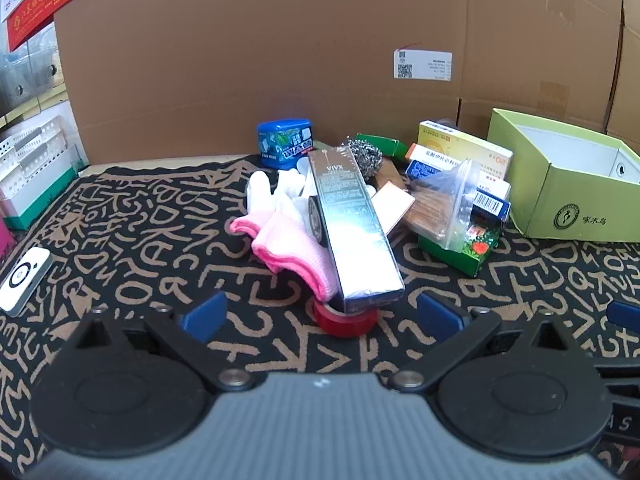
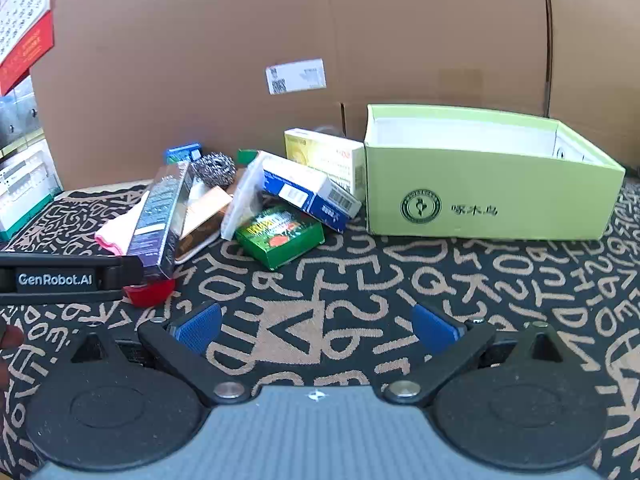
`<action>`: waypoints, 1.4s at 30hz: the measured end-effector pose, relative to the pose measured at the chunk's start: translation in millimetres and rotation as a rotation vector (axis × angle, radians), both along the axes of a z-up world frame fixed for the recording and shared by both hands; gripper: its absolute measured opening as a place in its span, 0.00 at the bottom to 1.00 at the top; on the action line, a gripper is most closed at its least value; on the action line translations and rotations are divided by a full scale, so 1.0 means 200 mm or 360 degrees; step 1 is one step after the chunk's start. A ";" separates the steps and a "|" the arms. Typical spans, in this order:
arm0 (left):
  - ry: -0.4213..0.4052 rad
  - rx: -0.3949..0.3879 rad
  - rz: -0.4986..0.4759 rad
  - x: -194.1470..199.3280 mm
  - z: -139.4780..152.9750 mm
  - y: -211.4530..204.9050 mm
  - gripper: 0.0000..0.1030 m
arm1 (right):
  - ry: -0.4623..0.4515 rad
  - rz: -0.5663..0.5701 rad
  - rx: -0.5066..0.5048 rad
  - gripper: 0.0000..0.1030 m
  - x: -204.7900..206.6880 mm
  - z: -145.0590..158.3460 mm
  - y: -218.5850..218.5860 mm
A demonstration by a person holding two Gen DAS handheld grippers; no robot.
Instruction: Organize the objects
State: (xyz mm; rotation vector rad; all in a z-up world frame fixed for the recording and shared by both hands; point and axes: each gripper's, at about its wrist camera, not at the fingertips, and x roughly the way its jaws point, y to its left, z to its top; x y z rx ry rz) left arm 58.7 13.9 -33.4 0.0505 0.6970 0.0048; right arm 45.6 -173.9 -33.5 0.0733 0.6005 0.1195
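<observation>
A pile of small objects lies on the patterned mat. A long dark VIVX box (image 1: 354, 232) rests on pink-and-white gloves (image 1: 288, 236) and a red tape roll (image 1: 346, 320). Behind are a steel scourer (image 1: 363, 151), a blue tub (image 1: 285, 143), medicine boxes (image 1: 464, 152), a plastic bag (image 1: 448, 208) and a green box (image 1: 468, 250). An open light green box (image 2: 492, 184) stands to the right. My left gripper (image 1: 320, 316) is open, just short of the tape roll. My right gripper (image 2: 318, 330) is open and empty over bare mat, with the green box (image 2: 280, 238) ahead to its left.
A large cardboard wall (image 1: 280, 60) closes the back. A white device (image 1: 24, 282) lies on the mat at far left, with white trays (image 1: 32, 160) behind it. The left gripper's body (image 2: 60, 278) shows at the left of the right wrist view.
</observation>
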 end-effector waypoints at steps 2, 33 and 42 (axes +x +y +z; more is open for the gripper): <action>0.0009 -0.0005 0.0001 0.01 -0.01 0.00 1.00 | 0.0014 -0.0001 0.0000 1.00 0.01 -0.01 0.00; 0.0105 -0.0196 -0.0297 0.37 -0.06 0.01 0.42 | 0.0005 0.0435 -0.0008 0.68 0.45 -0.09 0.10; 0.0293 -0.0199 -0.0610 -0.07 -0.11 -0.06 0.38 | 0.0125 0.0364 -0.0025 0.69 0.04 -0.09 -0.07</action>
